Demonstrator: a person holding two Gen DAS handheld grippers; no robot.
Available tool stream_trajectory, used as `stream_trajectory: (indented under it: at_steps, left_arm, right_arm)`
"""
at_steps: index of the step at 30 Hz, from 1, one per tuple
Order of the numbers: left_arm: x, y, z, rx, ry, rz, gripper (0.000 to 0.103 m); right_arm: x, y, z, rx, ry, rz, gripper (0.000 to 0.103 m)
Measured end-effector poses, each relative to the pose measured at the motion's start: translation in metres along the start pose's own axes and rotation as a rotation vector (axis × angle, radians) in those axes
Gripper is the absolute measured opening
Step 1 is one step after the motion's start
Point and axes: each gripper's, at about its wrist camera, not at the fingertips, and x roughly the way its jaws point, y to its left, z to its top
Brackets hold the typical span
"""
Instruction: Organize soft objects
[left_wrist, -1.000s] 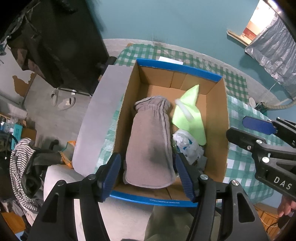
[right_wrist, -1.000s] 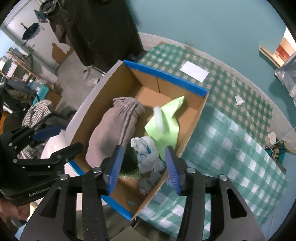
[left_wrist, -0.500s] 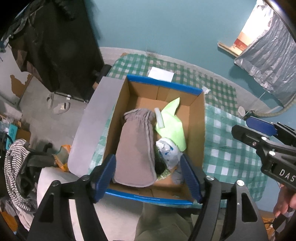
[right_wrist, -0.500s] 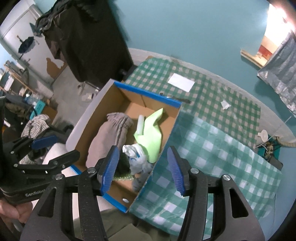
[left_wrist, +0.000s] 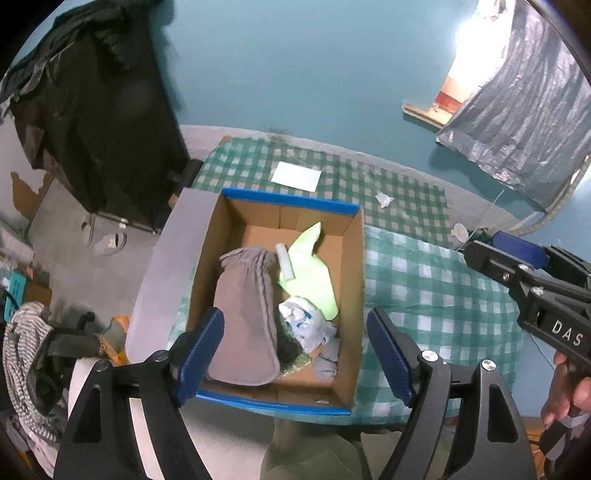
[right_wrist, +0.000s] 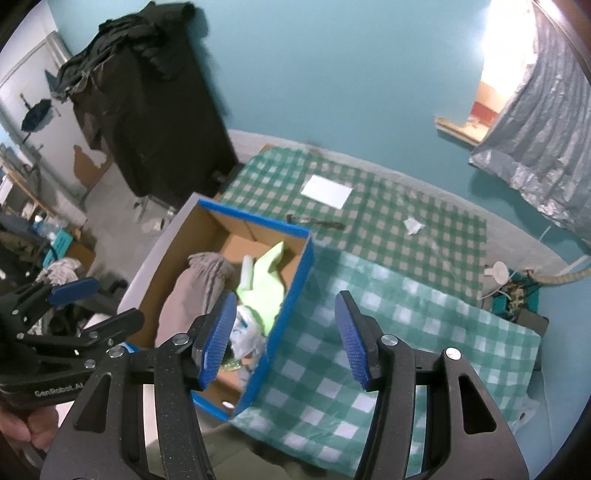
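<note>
We hold the left claw (left_wrist: 295, 350) released, its blue pads spread wide with nothing between them, above the near end of the cardboard box (left_wrist: 354, 295). Our right claw (right_wrist: 286, 334) is likewise released and empty, hanging over the box's right wall, one pad over the box interior and the other over the checked cloth.

Inside the box, the grey towel (left_wrist: 245, 314) lies lengthwise along the left side, its gathered end toward the far wall. Just beside it, toward the middle of the box, rests the lime-green cloth (left_wrist: 308, 269) with a pale rolled piece (left_wrist: 286, 262) touching its left edge. Nearer to us than the green cloth sits the white-and-blue crumpled bag (left_wrist: 306, 325), against the towel's lower right side, with a small grey scrap (left_wrist: 325, 363) at the box's near right corner.

The box stands on a surface covered by a green checked cloth (left_wrist: 436, 295). Beyond the box's far wall lies a white paper sheet (left_wrist: 295, 176), and to its right a small crumpled white scrap (left_wrist: 383, 199).
</note>
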Motion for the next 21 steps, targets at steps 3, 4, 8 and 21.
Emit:
stream_trajectory:
  at_steps: [3,4,8,21]
  left_arm:
    - [-0.004,-0.009,0.0,0.032,-0.025,0.004,0.081]
    - [-0.006,-0.012,0.001,0.042,-0.031,0.005,0.081]
    - [-0.015,-0.021,0.003,0.07,-0.064,0.005,0.081]
    - [-0.035,-0.039,0.004,0.128,-0.132,0.023,0.081]
  right_arm:
    - [-0.011,-0.005,-0.003,0.018,-0.042,-0.027,0.055]
    - [-0.014,-0.006,-0.004,0.019,-0.052,-0.034,0.055]
    - [-0.024,-0.009,-0.007,0.028,-0.075,-0.048,0.055]
    - [-0.042,-0.021,-0.021,0.053,-0.102,-0.085,0.055]
